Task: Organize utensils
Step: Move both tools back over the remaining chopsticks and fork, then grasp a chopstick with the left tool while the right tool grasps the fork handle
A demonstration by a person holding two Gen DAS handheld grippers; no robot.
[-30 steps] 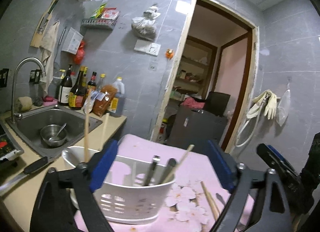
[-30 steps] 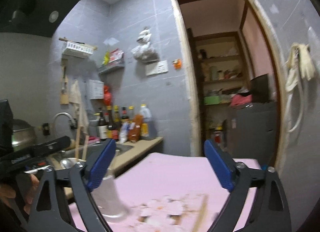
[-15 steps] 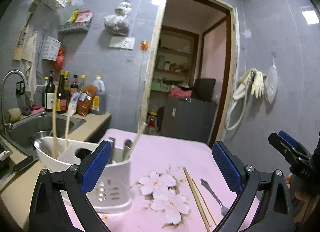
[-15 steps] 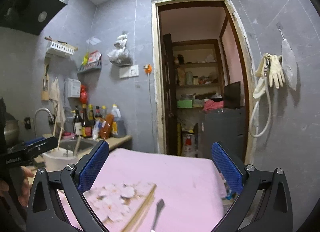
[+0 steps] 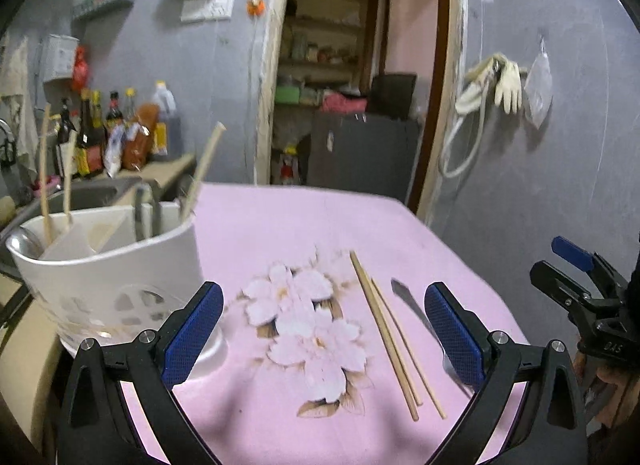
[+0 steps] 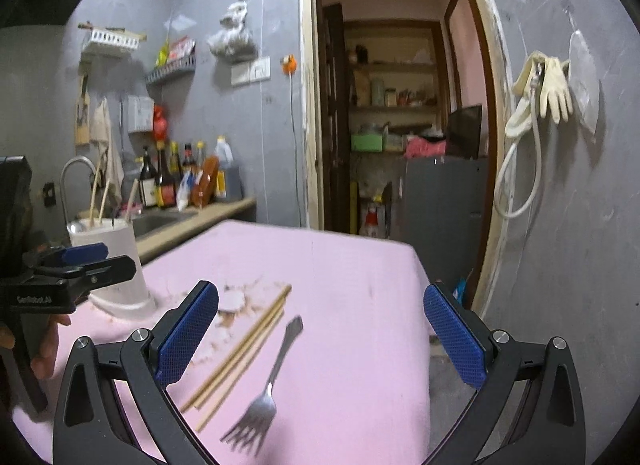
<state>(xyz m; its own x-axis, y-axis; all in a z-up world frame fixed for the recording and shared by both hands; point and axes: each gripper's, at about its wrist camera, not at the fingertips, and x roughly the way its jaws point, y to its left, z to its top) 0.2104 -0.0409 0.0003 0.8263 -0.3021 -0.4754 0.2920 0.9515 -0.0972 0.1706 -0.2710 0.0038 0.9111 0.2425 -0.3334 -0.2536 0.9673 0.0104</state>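
Observation:
A white utensil holder (image 5: 108, 265) (image 6: 114, 265) stands at the left of the pink table, with chopsticks and metal handles sticking out of it. Loose wooden chopsticks (image 5: 384, 325) (image 6: 244, 349) lie on the cloth beside a metal fork (image 5: 412, 301) (image 6: 264, 393). My left gripper (image 5: 324, 329) hovers open over the flower print, the holder at its left finger. My right gripper (image 6: 320, 333) is open above the fork and chopsticks, holding nothing. Each gripper shows at the edge of the other's view.
The pink flowered tablecloth (image 5: 304, 225) covers the table, whose far edge meets an open doorway (image 6: 400, 125). A counter with a sink (image 6: 160, 221), tap and sauce bottles (image 5: 116, 133) runs along the left. Gloves and a hose (image 6: 536, 105) hang on the right wall.
Both grippers have swung right and tilted down, so the holder slid to the left and the chopsticks and fork came into full view. Both stay open.

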